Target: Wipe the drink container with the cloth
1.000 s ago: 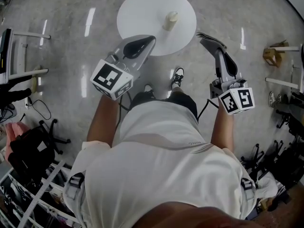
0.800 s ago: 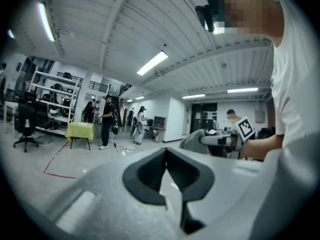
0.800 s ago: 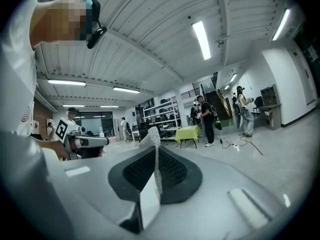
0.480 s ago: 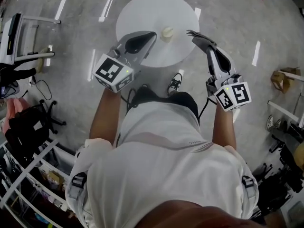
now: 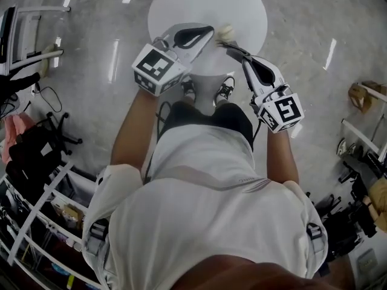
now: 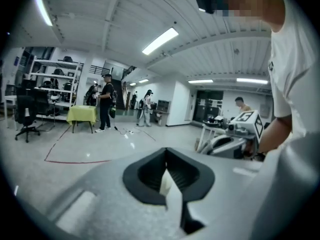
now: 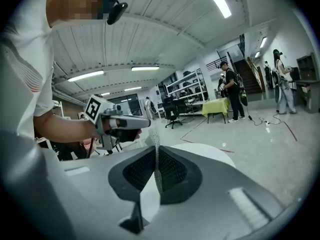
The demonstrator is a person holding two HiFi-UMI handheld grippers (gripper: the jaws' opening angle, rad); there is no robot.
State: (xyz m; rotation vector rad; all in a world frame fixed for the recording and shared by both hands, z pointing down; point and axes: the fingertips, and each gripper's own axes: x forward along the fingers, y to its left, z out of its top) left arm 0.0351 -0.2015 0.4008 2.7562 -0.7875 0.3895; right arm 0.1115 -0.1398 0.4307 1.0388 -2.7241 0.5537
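Far half of the table (image 5: 239, 2): was seen bare, and open passage was offered from above and from both sides.
Near edge of the table: was crowded by the left gripper (image 5: 211, 31), the right gripper (image 5: 233, 47) and the drink container (image 5: 225, 31), which was found just beside both tips.
Right fingers (image 7: 135, 176): were closed on the cloth (image 7: 156, 151); no room was offered between them.
Left fingers (image 6: 147, 174): were met at the tips.
Below the near edge: was blocked by the person's shoes (image 5: 225, 92).
Floor (image 5: 302, 47) around the table: was seen open; an office chair (image 5: 54, 144) and racks (image 5: 36, 222) were kept well apart at the left.
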